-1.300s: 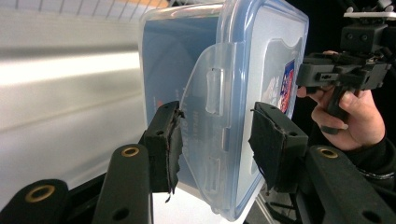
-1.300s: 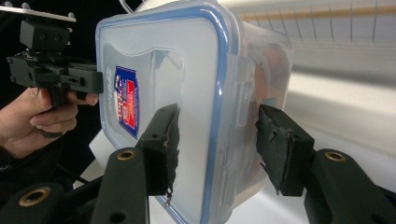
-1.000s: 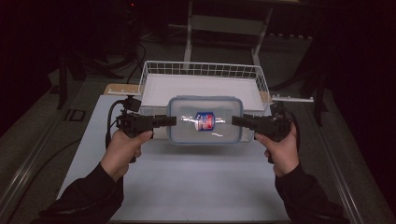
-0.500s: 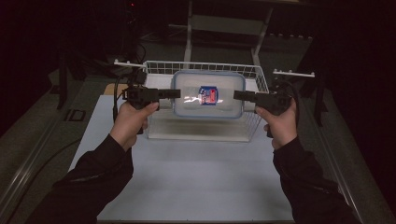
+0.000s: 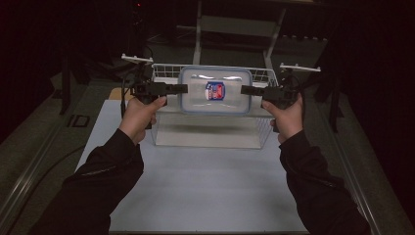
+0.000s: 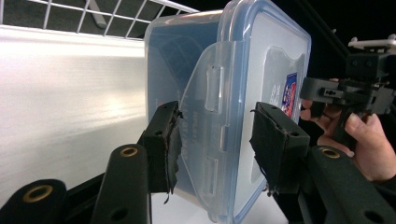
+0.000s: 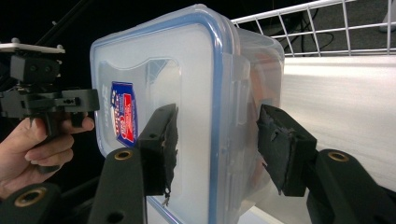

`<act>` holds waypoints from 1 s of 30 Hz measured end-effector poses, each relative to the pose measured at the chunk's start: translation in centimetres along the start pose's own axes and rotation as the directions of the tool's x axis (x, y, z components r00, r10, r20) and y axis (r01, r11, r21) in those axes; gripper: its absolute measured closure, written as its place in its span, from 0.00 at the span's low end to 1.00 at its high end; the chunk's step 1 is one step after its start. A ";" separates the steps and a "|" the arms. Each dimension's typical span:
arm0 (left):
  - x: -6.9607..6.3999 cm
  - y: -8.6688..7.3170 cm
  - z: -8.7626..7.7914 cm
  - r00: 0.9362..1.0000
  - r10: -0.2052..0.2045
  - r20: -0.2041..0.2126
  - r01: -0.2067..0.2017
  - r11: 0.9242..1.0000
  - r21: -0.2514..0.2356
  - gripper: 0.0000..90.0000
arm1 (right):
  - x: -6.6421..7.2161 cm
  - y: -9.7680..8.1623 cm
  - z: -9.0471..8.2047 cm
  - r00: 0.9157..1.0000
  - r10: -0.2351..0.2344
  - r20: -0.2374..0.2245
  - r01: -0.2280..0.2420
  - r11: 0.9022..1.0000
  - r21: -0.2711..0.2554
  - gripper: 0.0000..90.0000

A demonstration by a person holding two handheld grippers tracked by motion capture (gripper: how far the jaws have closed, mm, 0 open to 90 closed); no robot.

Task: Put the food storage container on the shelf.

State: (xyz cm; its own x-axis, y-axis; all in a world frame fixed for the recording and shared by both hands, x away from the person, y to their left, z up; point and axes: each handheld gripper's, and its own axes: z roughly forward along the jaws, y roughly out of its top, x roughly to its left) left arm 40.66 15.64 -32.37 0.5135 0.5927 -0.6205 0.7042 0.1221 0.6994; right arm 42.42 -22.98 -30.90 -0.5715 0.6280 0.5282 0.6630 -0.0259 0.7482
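Observation:
A clear plastic container with a blue-rimmed lid and a red-and-blue label hangs level in the air over the white wire basket. My left gripper is shut on its left end, the pads clamping the side clip of the container. My right gripper is shut on the opposite end, one pad on the lid and the other on the body of the container. Each gripper view also shows the other hand and its gripper beyond the container.
The basket stands at the far edge of the white table top. A metal stand rises behind it in the dark. Grey rails run along both sides of the table.
Both hands have carried the container away from the person and upward, from the table in front of the basket to a spot above the basket. The grips look unchanged.

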 end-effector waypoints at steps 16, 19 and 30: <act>1.6 1.3 1.6 0.998 -0.062 -0.001 0.062 0.998 -0.010 0.52 | -0.4 1.2 1.8 0.996 0.048 0.078 -0.049 0.999 0.012 0.44; 1.8 1.4 1.9 0.997 -0.078 -0.002 0.078 0.997 -0.015 0.51 | -0.4 1.4 2.0 0.994 0.057 0.089 -0.058 0.998 0.012 0.44; 2.6 1.6 2.4 0.995 -0.085 -0.048 0.084 0.996 -0.025 0.49 | -1.6 2.2 3.3 0.988 0.088 0.126 -0.090 0.996 0.013 0.47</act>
State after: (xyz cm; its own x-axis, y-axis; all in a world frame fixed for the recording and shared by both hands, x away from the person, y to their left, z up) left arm 44.30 15.48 -33.67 0.4276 0.6176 -0.6600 0.7324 0.1913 0.6535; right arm 46.42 -21.53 -31.41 -0.4455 0.7166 0.5367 0.7179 -0.0722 0.6923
